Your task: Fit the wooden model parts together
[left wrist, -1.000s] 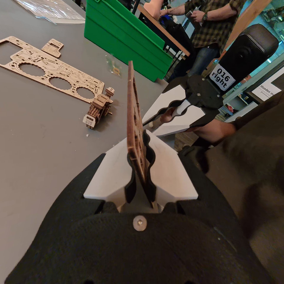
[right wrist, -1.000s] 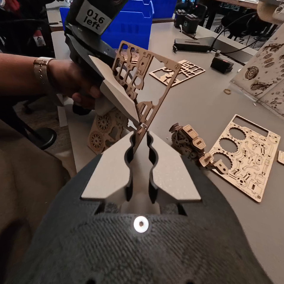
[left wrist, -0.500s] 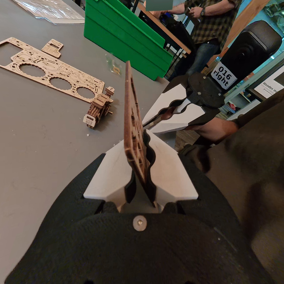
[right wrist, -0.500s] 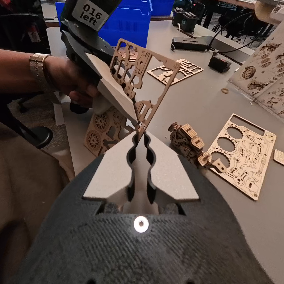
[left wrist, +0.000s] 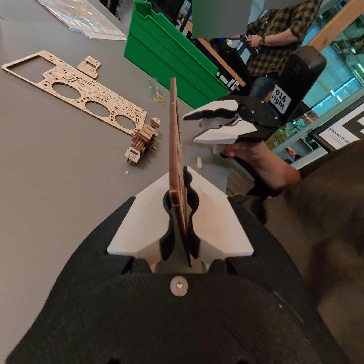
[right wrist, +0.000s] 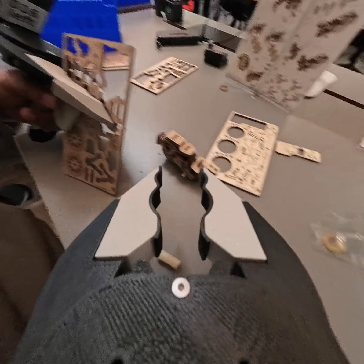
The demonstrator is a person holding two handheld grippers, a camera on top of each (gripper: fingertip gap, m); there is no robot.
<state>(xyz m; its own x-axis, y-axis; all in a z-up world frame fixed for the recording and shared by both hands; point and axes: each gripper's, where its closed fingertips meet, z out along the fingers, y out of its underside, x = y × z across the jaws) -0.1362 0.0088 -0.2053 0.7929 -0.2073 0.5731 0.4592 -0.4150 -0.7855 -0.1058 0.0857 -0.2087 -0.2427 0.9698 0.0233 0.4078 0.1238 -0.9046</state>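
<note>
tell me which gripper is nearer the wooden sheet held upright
Left. The left gripper is shut on the wooden sheet, clamping its lower edge. The right gripper is open and off to the sheet's side, not touching it.

Ahead of the spread right gripper (right wrist: 180,175) bare grey table (right wrist: 177,118) lies open; the half-built wooden model (right wrist: 180,155), seemingly just past its right fingertip, and the upright wooden sheet (right wrist: 102,102) to the left narrow it.

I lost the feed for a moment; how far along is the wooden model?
Done: a partly built model stands on the table. In hand: the left gripper clamps a part sheet; the right gripper is open, empty. Left: sheets with parts unpunched.
</note>
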